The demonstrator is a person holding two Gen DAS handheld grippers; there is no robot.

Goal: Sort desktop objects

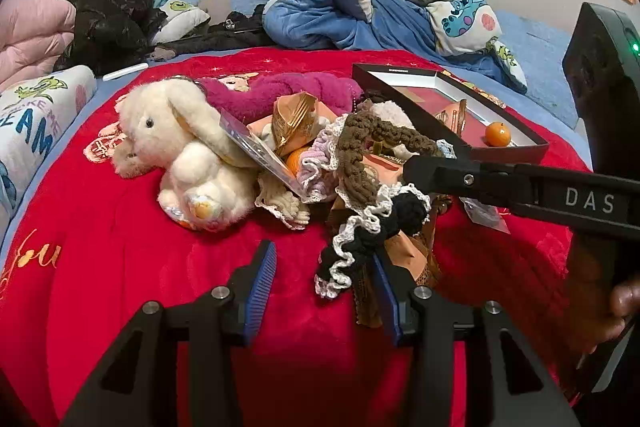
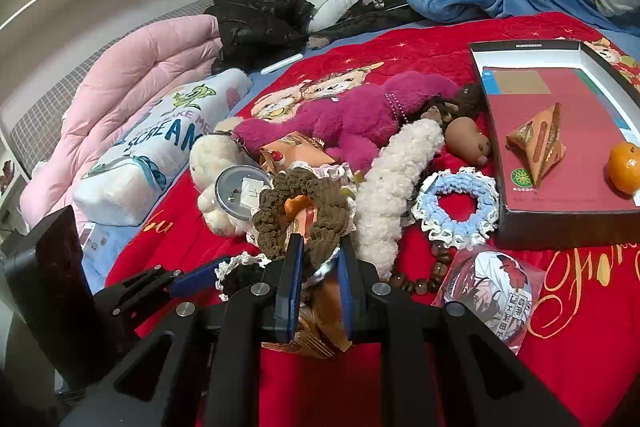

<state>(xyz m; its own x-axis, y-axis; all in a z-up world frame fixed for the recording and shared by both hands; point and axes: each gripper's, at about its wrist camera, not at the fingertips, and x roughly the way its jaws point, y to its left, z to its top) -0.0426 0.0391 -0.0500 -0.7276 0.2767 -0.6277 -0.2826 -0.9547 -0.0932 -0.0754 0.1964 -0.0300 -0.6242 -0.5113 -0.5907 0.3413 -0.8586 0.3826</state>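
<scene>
— What is the right gripper (image 2: 318, 259) doing now?

— Its two blue fingers (image 2: 289, 291) are drawn narrow, and they pinch the near edge of the brown crocheted scrunchie (image 2: 304, 215). The scrunchie lies on top of the pile in the middle of the red blanket (image 2: 560, 379), over an orange snack packet (image 2: 296, 155) and beside a long white fluffy toy (image 2: 394, 183).

— And the left gripper (image 1: 326, 283)?

— It hangs low over the blanket with the fingers (image 1: 262, 283) spread wide, and it holds nothing. Its right finger stands just beside a black scrunchie with white lace (image 1: 372, 231); if it touches, I cannot tell.

— Where do the sorted things go?

— I see only a black box (image 2: 560, 227) at the right side of the blanket. Inside it are a mandarin (image 2: 624, 167) and a triangular packet (image 2: 538, 143). Near the front wall of the box lies a light blue scrunchie (image 2: 460, 207), and closer to us a round badge with a drawn face (image 2: 492, 299).

— And the white rabbit?

— The plush rabbit (image 1: 180, 147) sits at the left of the pile, leaning on it.
</scene>
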